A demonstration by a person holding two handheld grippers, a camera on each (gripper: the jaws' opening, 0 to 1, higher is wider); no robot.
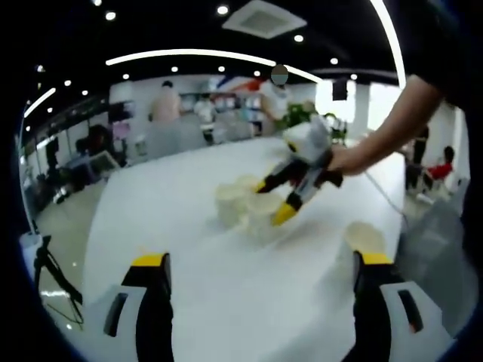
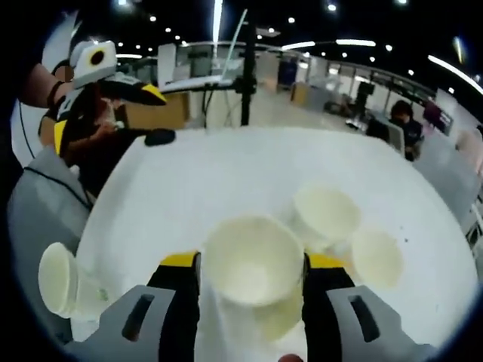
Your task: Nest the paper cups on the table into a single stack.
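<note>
Between the jaws of my right gripper (image 2: 253, 264) stands a white paper cup (image 2: 253, 256), mouth towards the camera, and the jaws are shut on its rim. Two more cups (image 2: 326, 213) (image 2: 376, 256) stand just beyond it to the right. Another cup (image 2: 60, 279) lies on its side at the table's left edge. In the left gripper view the right gripper (image 1: 273, 200) is among the cluster of cups (image 1: 234, 202), held by a hand. A single cup (image 1: 364, 237) sits close to my left gripper (image 1: 261, 260), which is open and holds nothing. The left gripper (image 2: 106, 72) also appears raised at the upper left.
The white table (image 1: 189, 249) is round-cornered, with bare surface around the cups. A black item (image 2: 160, 136) lies near its far edge. A tripod (image 1: 53, 279) stands on the floor beside it, a dark stand (image 2: 247, 75) beyond it. People are in the background.
</note>
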